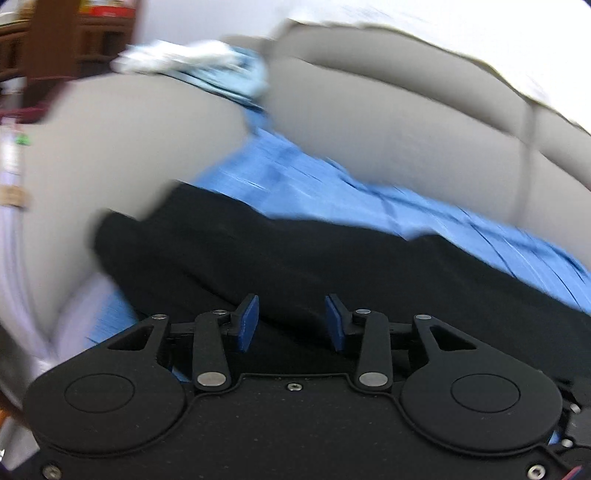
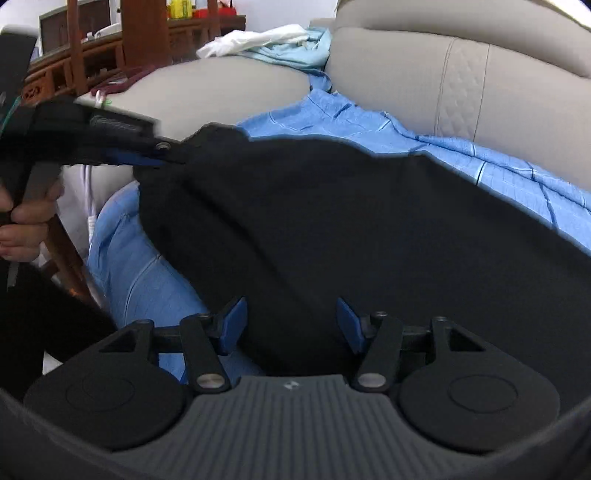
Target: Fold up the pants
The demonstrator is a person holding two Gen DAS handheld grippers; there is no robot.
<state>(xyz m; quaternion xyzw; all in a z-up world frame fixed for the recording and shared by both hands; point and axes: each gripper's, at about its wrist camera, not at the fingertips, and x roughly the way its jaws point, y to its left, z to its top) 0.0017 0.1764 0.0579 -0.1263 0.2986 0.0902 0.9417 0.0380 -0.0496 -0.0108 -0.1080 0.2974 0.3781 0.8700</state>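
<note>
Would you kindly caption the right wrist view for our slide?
Open right gripper over black pants on a blue sheet covering a grey sofa; left gripper at the pants' far edge.

Left wrist view motion-blurred throughout

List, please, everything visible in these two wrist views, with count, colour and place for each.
pants: one, black, spread over the blue cloth.
blue cloth: one, covering the sofa seat.
sofa: one, grey, under and behind everything.
clothes pile: white and light blue, on the sofa arm.
wooden furniture: brown, far left background.
left gripper: black, blue fingers apart over the pants.
right gripper: black, blue fingers apart over the pants.
hand: one, at the left gripper's handle.
</note>
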